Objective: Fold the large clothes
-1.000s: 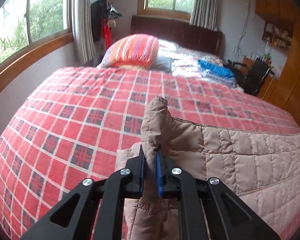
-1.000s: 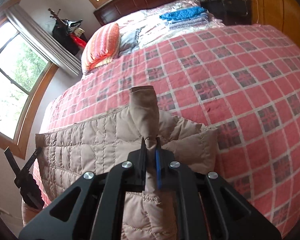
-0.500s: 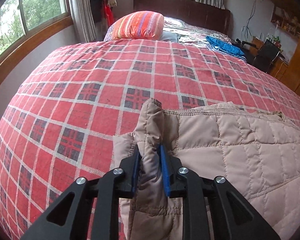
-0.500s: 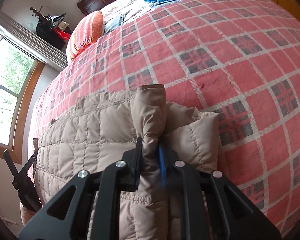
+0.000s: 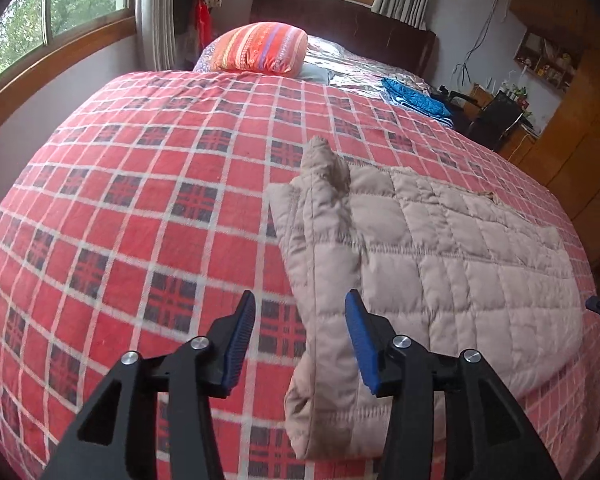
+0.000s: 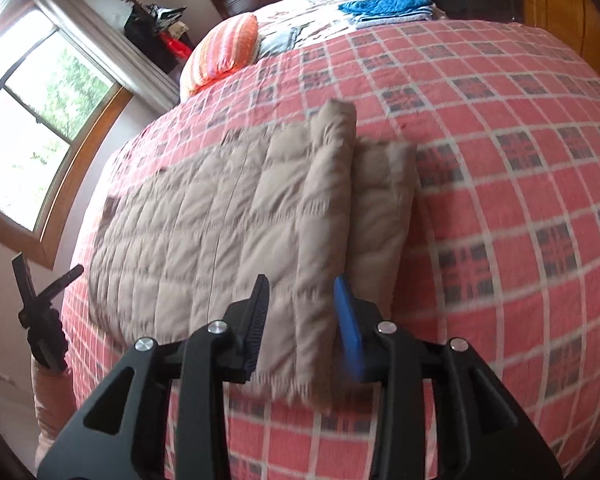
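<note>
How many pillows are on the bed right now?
1: a striped orange pillow at the head of the bed, near the window side. Others may be hidden behind it.

Your left tongs (image 5: 300,338) gape wide, gripping nothing; your right tongs (image 6: 302,312) likewise spread apart, empty.

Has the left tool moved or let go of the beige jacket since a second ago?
Yes. The left tool has opened and backed off toward the near bed edge; the beige jacket now lies on the plaid blanket.
</note>
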`<state>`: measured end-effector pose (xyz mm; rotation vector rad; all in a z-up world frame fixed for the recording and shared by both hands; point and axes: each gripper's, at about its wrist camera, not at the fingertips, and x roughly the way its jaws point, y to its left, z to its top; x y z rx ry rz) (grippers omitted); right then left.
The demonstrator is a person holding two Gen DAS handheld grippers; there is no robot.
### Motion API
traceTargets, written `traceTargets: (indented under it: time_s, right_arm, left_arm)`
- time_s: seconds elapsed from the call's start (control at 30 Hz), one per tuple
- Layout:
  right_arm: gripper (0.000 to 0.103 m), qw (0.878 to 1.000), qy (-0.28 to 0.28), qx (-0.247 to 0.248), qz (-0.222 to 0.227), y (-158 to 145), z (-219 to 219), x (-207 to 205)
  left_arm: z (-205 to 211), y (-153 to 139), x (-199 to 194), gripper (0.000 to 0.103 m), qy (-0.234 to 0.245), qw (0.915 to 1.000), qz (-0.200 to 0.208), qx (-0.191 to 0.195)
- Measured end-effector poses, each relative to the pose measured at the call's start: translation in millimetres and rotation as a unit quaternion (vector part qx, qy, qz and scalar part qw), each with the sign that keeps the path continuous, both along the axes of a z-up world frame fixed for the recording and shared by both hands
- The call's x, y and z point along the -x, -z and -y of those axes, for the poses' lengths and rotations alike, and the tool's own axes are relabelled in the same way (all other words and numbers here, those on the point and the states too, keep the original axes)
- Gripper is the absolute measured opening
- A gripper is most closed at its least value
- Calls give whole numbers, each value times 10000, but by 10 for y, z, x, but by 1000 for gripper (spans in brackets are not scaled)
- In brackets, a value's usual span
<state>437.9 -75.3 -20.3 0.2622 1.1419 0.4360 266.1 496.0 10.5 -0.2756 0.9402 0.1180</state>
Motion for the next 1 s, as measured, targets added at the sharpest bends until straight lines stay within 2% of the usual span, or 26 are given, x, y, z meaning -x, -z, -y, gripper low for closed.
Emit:
traceTargets:
  time_s: [0.07, 0.2, 0.4, 0.43, 0.47, 0.5, 0.53, 0.63, 0.77, 0.9, 1.0]
  right_arm:
    - [35, 10000, -40, -6, -10, 33, 12, 144]
    - [35, 9999, -145, -46, -67, 123, 2, 339]
    - [35, 9996, -213, -54, -162, 272, -66, 437]
    - [31, 9996, -245, -5, -139, 281, -94, 453]
    - [22, 9996, -249, 49, -118, 281, -111, 451]
    - [19, 9996, -236, 146, -101, 280, -126, 457]
    - [10, 9994, -242, 229, -100, 272, -137, 467]
    - [5, 9996, -237, 156, -80, 192, -107, 489]
    - [2, 9994, -277, 202, -26, 135, -82, 509]
    - [2, 9985, -273, 410, -228, 321, -113, 487]
    - [2, 9984, -246, 367, -351, 473, -117, 454]
  left_arm:
    - [-14, 49, 190, 47, -29, 9999, 39, 164]
    - [7, 136, 414, 48, -74, 9996, 100, 252]
    - [170, 269, 523, 47, 71, 9995, 94, 297]
    - [195, 290, 521, 47, 89, 9995, 63, 298]
    - [217, 310, 516, 41, 94, 9996, 19, 278]
    - [243, 318, 526, 36, 113, 9996, -2, 276]
    - [258, 319, 524, 23, 156, 9994, -28, 305]
    - [288, 260, 539, 12, 131, 9997, -67, 211]
    - [241, 250, 519, 10, 146, 9992, -124, 339]
    - [187, 396, 515, 9, 161, 9990, -208, 360]
    - [197, 517, 522, 10, 207, 9990, -247, 305]
